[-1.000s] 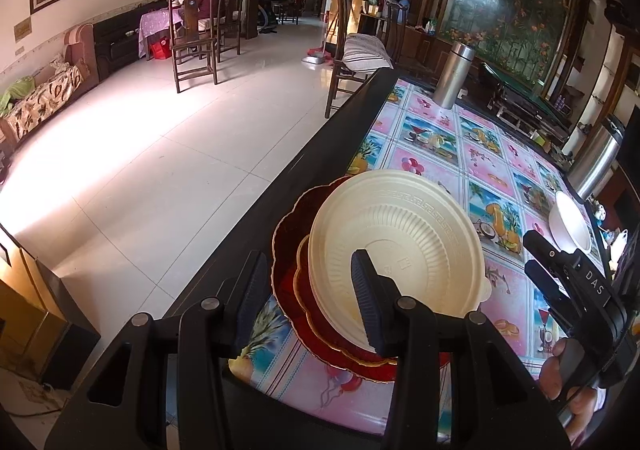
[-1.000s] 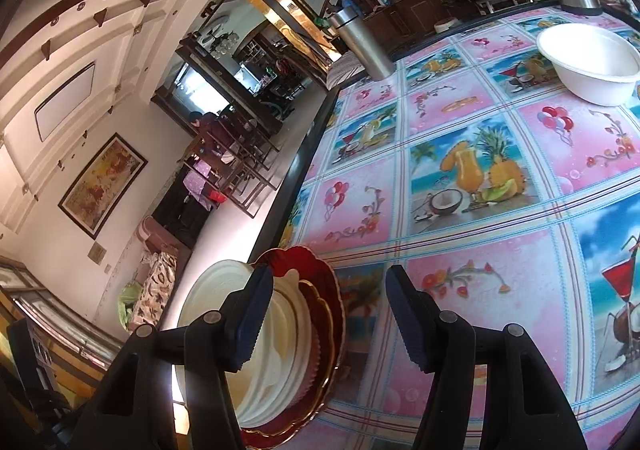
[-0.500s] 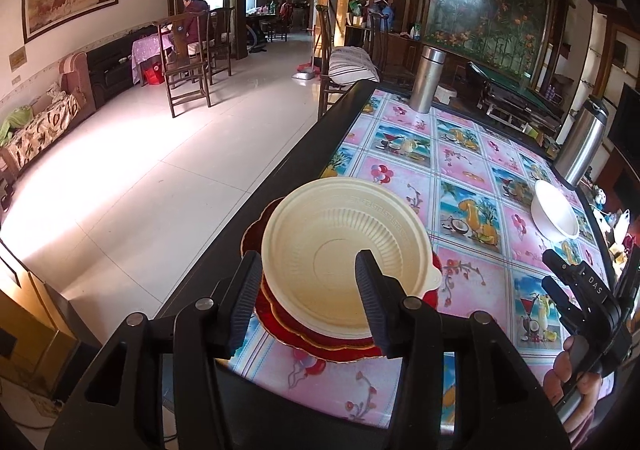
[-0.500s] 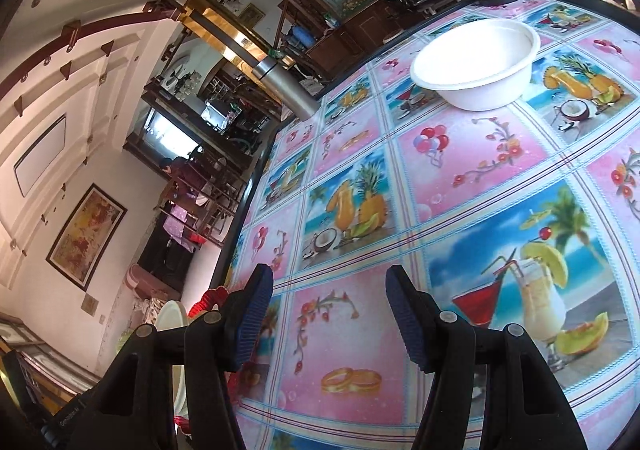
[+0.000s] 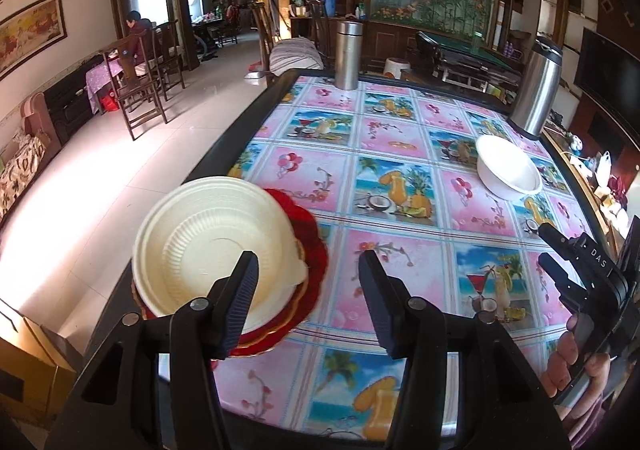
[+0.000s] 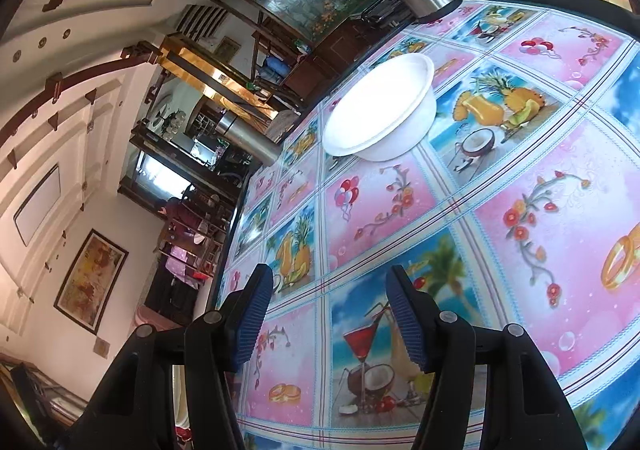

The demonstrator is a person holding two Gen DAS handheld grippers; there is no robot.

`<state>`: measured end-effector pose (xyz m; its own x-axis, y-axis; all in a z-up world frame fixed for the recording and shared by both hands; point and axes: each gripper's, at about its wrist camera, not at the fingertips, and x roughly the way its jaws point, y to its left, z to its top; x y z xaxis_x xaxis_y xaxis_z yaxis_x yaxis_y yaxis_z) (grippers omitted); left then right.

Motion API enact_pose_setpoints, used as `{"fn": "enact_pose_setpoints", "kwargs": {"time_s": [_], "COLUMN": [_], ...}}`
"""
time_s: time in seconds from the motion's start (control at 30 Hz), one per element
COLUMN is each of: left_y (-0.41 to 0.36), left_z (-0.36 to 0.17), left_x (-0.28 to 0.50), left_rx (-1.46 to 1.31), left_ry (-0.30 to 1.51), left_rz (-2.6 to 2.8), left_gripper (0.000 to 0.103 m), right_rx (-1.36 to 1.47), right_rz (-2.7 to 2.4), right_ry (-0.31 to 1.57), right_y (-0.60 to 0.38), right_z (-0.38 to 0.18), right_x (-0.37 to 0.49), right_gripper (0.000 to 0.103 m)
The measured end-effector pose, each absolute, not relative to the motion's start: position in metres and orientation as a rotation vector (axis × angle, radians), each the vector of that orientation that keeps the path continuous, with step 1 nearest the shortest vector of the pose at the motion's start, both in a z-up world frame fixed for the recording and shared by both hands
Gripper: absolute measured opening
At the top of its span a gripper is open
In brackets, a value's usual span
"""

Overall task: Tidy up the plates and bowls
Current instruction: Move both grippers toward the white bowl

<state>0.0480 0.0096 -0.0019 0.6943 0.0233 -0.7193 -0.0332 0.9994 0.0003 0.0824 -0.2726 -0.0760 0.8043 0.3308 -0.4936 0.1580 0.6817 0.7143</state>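
Observation:
A cream plate (image 5: 212, 250) lies on top of a stack of red plates (image 5: 310, 250) at the table's left edge. My left gripper (image 5: 308, 282) hovers just right of the stack. Its jaws are opening, with only tablecloth between them; its left finger overlaps the cream plate's rim in this view. A white bowl (image 5: 508, 165) stands alone at the far right of the table. My right gripper (image 6: 328, 310) points at the white bowl (image 6: 380, 109) from some distance, open with nothing between its fingers. It also shows at the right edge of the left wrist view (image 5: 546, 244), held by a hand (image 5: 580, 362).
A fruit-and-drinks tablecloth (image 5: 400, 258) covers the table. Two steel flasks (image 5: 348, 53) (image 5: 536, 85) stand at its far end. Wooden chairs (image 5: 140, 89) and a seated person (image 5: 138, 37) are across the tiled floor. A cardboard box (image 5: 24, 370) sits by the near left corner.
My left gripper has slid right, off the plate stack, and its jaws have widened. My right gripper has swung away from the stack toward the white bowl, now nearer in its view.

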Motion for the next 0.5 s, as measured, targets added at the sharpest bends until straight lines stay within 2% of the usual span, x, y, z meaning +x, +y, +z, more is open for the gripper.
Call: {"fn": "enact_pose_setpoints", "kwargs": {"time_s": [0.07, 0.33, 0.5], "left_y": [-0.012, -0.105, -0.131], "left_z": [-0.010, -0.071, -0.081], "left_x": [0.055, 0.083, 0.106], "left_rx": [-0.007, 0.022, 0.000], "left_ry": [0.838, 1.099, 1.170], "left_rz": [-0.024, -0.287, -0.343], "left_gripper": [0.060, 0.060, 0.060], "right_rx": [0.840, 0.876, 0.908], "right_rz": [0.093, 0.022, -0.005], "right_ry": [0.642, 0.642, 0.660], "right_y": [-0.285, -0.338, -0.363], "right_z": [-0.077, -0.087, -0.090], "right_x": [0.080, 0.073, 0.081], "right_gripper": [0.062, 0.062, 0.062]}}
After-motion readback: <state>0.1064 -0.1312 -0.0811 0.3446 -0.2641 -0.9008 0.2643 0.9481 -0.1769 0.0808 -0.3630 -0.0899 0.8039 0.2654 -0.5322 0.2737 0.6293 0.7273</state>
